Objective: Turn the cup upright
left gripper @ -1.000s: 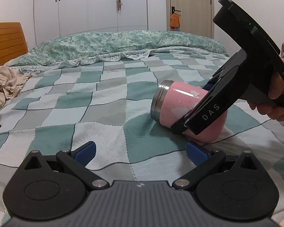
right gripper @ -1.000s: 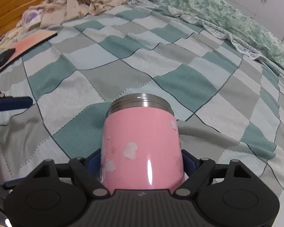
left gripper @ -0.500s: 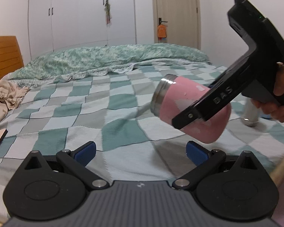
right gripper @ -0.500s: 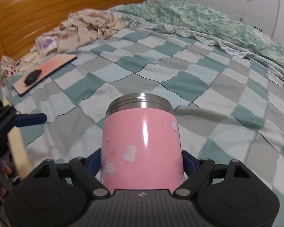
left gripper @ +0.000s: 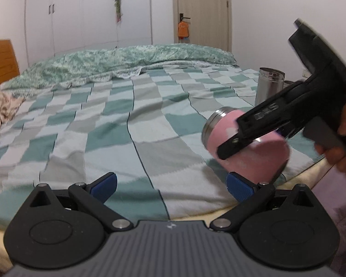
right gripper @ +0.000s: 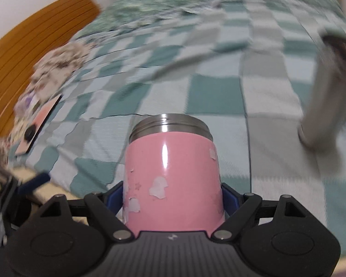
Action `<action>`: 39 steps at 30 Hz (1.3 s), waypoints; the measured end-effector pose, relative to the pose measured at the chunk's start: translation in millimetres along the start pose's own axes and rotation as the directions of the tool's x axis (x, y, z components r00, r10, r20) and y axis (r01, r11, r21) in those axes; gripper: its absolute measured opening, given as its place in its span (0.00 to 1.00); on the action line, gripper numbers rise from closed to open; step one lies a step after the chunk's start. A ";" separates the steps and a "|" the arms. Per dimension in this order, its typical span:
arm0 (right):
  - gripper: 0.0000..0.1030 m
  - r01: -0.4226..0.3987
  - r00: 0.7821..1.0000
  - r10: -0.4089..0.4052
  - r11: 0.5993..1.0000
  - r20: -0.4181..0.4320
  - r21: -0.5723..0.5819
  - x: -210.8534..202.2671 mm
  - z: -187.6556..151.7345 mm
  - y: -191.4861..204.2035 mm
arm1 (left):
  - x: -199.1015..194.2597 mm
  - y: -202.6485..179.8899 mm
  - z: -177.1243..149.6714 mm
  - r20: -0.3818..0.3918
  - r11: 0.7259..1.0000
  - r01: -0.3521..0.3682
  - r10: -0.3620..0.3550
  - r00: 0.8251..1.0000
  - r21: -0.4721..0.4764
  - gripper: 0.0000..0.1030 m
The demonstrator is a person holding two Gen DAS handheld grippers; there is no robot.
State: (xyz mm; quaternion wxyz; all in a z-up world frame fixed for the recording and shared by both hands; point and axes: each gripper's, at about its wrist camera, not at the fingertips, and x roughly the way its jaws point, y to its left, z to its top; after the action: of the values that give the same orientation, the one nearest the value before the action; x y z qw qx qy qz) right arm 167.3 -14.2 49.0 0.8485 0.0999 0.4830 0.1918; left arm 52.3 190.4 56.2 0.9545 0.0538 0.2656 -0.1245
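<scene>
Mid-flip, the right gripper (right gripper: 173, 196) clamps the pink cup (right gripper: 171, 175) between its fingers, clear of the checked bedspread (left gripper: 131, 124) with its steel mouth tilted forward, while the left gripper (left gripper: 170, 184) waits wide and empty beside it; next, rotate mouth-up and set down.

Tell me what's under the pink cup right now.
Only the checked bedspread: the pink cup hangs tilted in the right gripper, off the bed. Its base is hidden.

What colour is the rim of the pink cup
Bare silver steel rim on the pink cup, clearest in the right wrist view.
</scene>
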 end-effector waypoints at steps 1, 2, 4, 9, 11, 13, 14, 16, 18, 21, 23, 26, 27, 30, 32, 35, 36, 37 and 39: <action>0.81 0.015 1.000 -0.015 1.000 0.004 0.017 6.2 -2.6 -0.5 | -0.2 -1.5 -1.7 -0.006 1.000 -0.003 0.003 1.000 -0.014 1.00; 0.81 0.027 1.000 -0.027 0.999 0.002 0.040 13.4 -6.1 -2.3 | -1.7 -3.3 -3.1 -0.013 1.000 -0.011 0.010 1.000 -0.028 1.00; 0.81 0.028 0.999 -0.029 0.997 0.017 0.071 20.2 -9.5 -4.0 | -5.7 -5.6 -5.4 -0.016 0.999 -0.021 0.021 1.000 -0.045 1.00; 0.81 0.035 0.999 -0.036 0.998 0.027 0.048 24.9 -2.0 5.2 | -14.8 -12.0 -6.1 -0.012 0.997 -0.059 0.058 0.998 -0.043 1.00; 0.81 0.030 0.999 -0.031 0.999 0.025 0.043 24.6 2.0 8.0 | -18.0 -14.3 -4.9 -0.008 0.997 -0.065 0.065 0.998 -0.051 1.00; 0.82 0.020 1.000 -0.020 0.999 0.017 0.026 23.5 2.3 7.5 | -19.9 -17.6 -2.8 -0.007 0.996 -0.068 0.068 0.998 -0.051 1.00; 0.82 0.018 1.000 -0.018 1.000 0.012 0.012 22.7 3.1 8.1 | -20.4 -20.0 -1.6 -0.006 0.996 -0.072 0.072 0.997 -0.048 1.00; 0.83 0.021 1.000 -0.020 1.000 0.022 -0.016 17.3 3.8 9.0 | -20.4 -25.5 1.4 -0.006 0.996 -0.080 0.080 0.997 -0.040 1.00; 0.94 -0.001 0.999 0.004 0.998 0.051 -0.057 7.8 3.6 9.3 | -19.7 -31.6 4.4 -0.007 0.995 -0.089 0.089 0.996 -0.035 1.00; 0.98 -0.015 0.993 0.030 0.992 0.118 -0.125 -13.8 3.3 6.1 | -19.4 -42.4 9.7 -0.007 0.995 -0.089 0.089 0.996 -0.036 1.00; 0.98 -0.031 0.986 0.058 0.986 0.156 -0.166 -29.5 4.2 -1.1 | -19.2 -50.6 14.6 -0.008 0.995 -0.088 0.088 0.996 -0.038 1.00; 0.99 -0.047 0.973 0.095 0.973 0.209 -0.225 -54.0 2.2 -21.8 | -17.6 -63.5 25.2 -0.019 0.996 -0.082 0.082 0.996 -0.036 1.00; 0.99 -0.043 0.969 0.099 0.969 0.227 -0.242 -62.1 0.9 -31.7 | -16.1 -67.5 29.2 -0.022 0.996 -0.081 0.080 0.997 -0.033 1.00; 0.99 -0.024 0.957 0.103 0.959 0.270 -0.282 -84.4 -1.1 -62.4 | -7.0 -82.5 41.8 -0.031 0.996 -0.081 0.080 0.996 -0.035 1.00; 0.99 -0.007 0.951 0.100 0.953 0.292 -0.302 -95.8 -2.1 -82.3 | 4.3 -92.6 51.1 -0.060 0.995 -0.086 0.083 0.995 -0.044 1.00; 0.99 0.008 0.937 0.106 0.946 0.333 -0.325 -108.5 -4.1 -111.6 | 27.9 -101.7 66.1 -0.128 0.992 -0.101 0.091 0.988 -0.074 1.00; 0.99 0.012 0.930 0.110 0.944 0.350 -0.331 -111.8 -5.4 -122.5 | 37.3 -103.0 71.3 -0.151 0.991 -0.101 0.086 0.985 -0.092 1.00; 0.99 0.016 0.926 0.113 0.942 0.361 -0.335 -113.1 -6.3 -129.9 | 46.5 -103.6 75.8 -0.176 0.988 -0.109 0.089 0.980 -0.107 1.00; 0.99 0.028 0.918 0.114 0.937 0.379 -0.348 -113.5 -7.3 -145.3 | 65.7 -104.3 82.7 -0.236 0.982 -0.144 0.112 0.965 -0.122 1.00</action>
State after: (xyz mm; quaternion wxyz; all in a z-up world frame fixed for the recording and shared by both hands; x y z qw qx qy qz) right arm 142.1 -194.0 82.4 0.9277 -0.0038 0.2591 0.2686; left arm 119.8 62.3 88.8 0.9251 0.0185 0.3775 -0.0366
